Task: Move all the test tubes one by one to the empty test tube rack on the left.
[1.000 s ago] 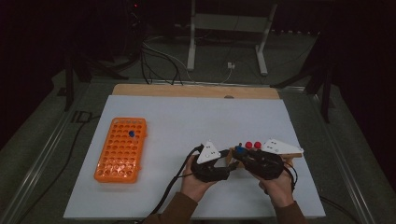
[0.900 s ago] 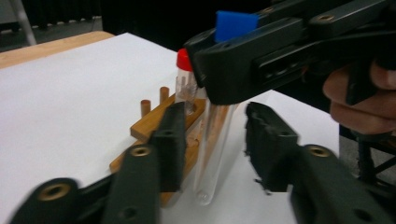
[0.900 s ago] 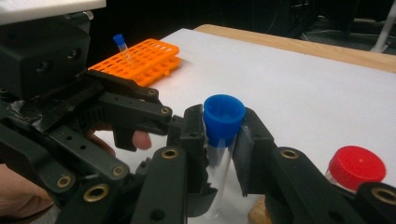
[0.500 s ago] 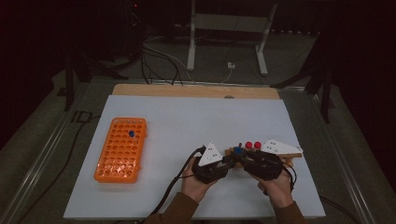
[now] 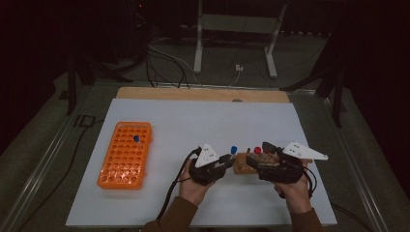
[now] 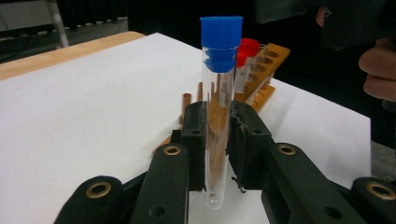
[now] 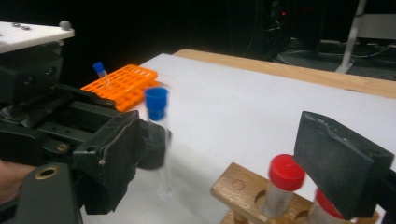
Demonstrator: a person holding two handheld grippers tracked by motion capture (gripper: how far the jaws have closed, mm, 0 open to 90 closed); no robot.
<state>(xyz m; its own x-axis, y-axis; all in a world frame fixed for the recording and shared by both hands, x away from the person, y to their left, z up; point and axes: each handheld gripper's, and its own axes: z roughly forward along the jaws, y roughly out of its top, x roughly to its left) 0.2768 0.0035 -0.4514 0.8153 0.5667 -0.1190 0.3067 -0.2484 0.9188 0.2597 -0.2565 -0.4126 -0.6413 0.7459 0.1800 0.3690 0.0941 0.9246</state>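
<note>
Left claw (image 6: 217,135) clamps blue-capped tube (image 6: 219,107) beside wooden rack (image 5: 244,164); open mat (image 5: 203,121) beyond.

On the white desk (image 5: 203,121), an orange tube rack (image 5: 125,154) lies at the left, one blue-capped tube (image 5: 136,138) standing in it. Near the front edge, the left hand-held gripper (image 5: 225,161) holds a blue-capped test tube (image 5: 234,150) upright beside a wooden rack (image 5: 241,166) with red-capped tubes (image 5: 257,150). The right hand-held gripper (image 5: 257,155) sits over that rack.
</note>
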